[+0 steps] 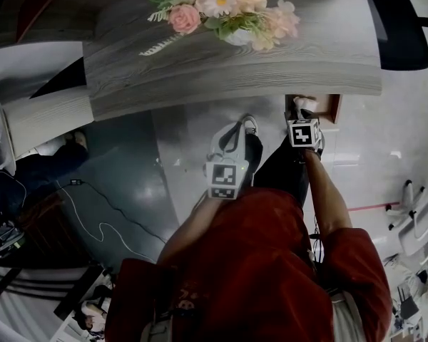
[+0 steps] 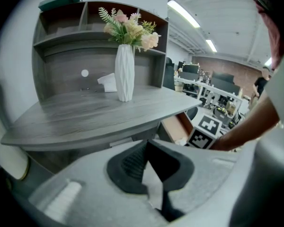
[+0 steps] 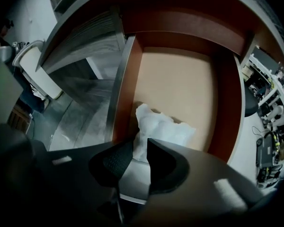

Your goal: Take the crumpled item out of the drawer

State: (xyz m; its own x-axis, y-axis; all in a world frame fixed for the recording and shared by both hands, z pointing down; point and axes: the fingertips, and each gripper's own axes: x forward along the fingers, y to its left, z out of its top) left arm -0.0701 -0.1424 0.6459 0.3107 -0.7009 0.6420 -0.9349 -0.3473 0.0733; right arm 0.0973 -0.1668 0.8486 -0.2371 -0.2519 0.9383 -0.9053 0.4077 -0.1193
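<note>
Right gripper view is showing the right gripper (image 3: 139, 156) squeezing the crumpled paper (image 3: 164, 126), which is lying in the open drawer (image 3: 180, 74). The left gripper (image 2: 154, 176) is hanging closed, holding nothing. Grabbing step, I think; lifting the paper out is coming next.

A curved grey wood-grain desk (image 2: 99, 112) with a shelved hutch (image 2: 61, 27) stands against a pale wall. A white vase of pink flowers (image 2: 125, 72) sits on top. The floor (image 1: 185, 155) below is glossy grey. Strip ceiling lights (image 2: 184, 13) run above cluttered workbenches (image 2: 213, 91) beyond.
</note>
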